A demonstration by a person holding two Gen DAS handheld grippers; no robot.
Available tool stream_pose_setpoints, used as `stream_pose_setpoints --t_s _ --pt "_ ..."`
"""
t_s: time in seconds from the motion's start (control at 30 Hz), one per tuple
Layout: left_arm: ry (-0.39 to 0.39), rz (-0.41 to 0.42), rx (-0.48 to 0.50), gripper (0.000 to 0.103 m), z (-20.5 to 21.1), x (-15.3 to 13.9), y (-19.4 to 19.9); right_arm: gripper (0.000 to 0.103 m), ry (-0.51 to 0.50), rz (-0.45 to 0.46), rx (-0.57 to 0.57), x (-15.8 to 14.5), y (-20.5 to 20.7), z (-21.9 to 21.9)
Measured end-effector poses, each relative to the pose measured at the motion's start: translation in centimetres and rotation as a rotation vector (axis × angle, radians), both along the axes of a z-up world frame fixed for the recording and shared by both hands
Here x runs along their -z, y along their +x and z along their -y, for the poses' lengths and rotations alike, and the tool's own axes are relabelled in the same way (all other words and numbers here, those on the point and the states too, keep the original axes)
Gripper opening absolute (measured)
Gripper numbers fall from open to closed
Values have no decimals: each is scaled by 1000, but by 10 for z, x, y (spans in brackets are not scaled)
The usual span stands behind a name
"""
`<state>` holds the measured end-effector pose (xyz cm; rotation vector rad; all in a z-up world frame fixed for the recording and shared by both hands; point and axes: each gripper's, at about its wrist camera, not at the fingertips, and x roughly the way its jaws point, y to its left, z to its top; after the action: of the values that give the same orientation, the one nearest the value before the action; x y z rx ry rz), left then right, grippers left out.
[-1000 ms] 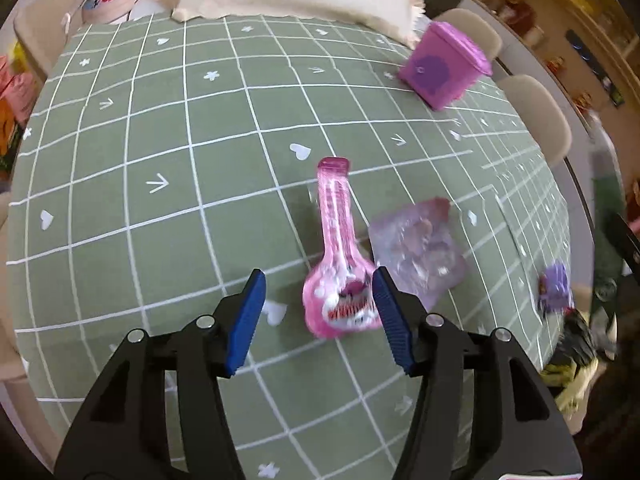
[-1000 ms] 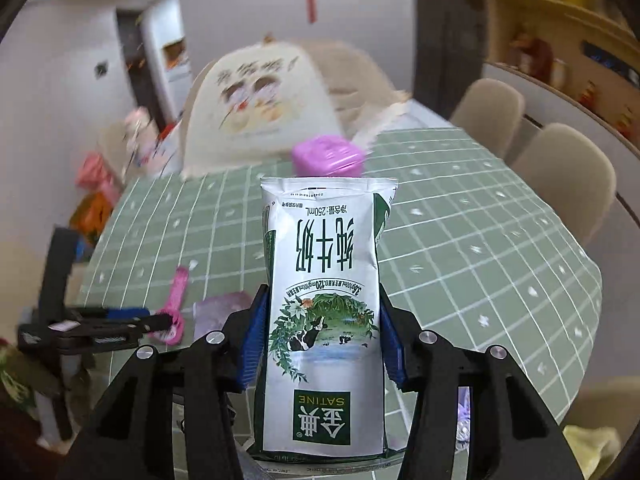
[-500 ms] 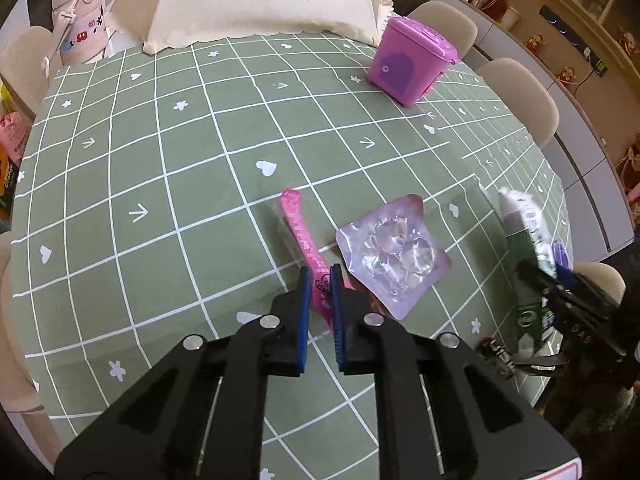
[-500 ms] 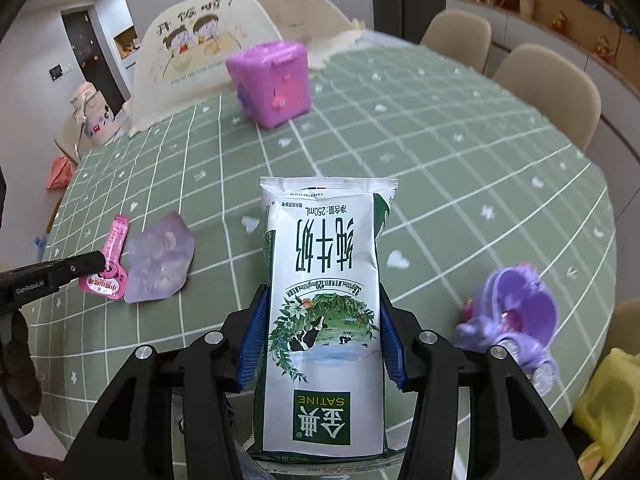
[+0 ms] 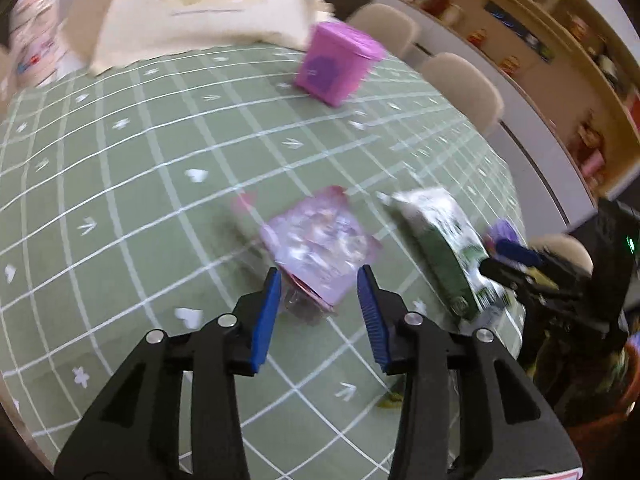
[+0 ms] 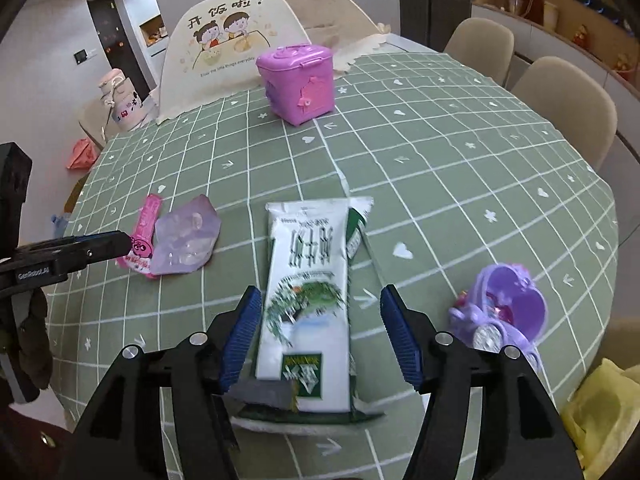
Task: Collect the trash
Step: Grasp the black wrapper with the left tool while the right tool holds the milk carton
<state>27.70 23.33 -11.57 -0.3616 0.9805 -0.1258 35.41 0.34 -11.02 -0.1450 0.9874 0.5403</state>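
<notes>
A white and green milk pouch [image 6: 308, 300] lies flat on the green checked tablecloth [image 6: 440, 168]. My right gripper [image 6: 320, 292] straddles it with the jaws opening, and a gap shows at each pad. A pink wrapper [image 6: 142, 236] and a clear purple wrapper [image 6: 186, 244] lie side by side to the left. In the left wrist view the purple wrapper [image 5: 320, 248] overlaps the pink one [image 5: 306, 290]. My left gripper [image 5: 318, 276] has its jaws opening around their near corner, the pads not pressing. The pouch [image 5: 440, 248] lies to its right.
A purple lidded toy bin [image 6: 298, 84] stands at the far middle of the table. A lilac heart-shaped toy case [image 6: 504, 312] lies near the right edge, and a yellow bag [image 6: 600, 408] hangs below it. Beige chairs [image 6: 568, 108] ring the table.
My right gripper came down with the milk pouch, laid it on the table and spread its jaws off it. My left gripper shut on the pink wrapper, then opened, and swung right.
</notes>
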Motion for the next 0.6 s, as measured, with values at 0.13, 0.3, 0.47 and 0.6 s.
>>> stream_pose_setpoints --t_s 0.13,0.3,0.47,0.6 --pt "36 51 172 38 28 1 -10 58 11 -8 22 -6 -3 17" --pt "38 45 389 38 76 6 -24 59 35 30 58 -20 -3 37" --pt "57 3 421 38 107 20 -20 59 46 61 90 -29 -5 51" --pt "115 -5 396 22 119 22 -15 58 42 69 82 -29 -8 53"
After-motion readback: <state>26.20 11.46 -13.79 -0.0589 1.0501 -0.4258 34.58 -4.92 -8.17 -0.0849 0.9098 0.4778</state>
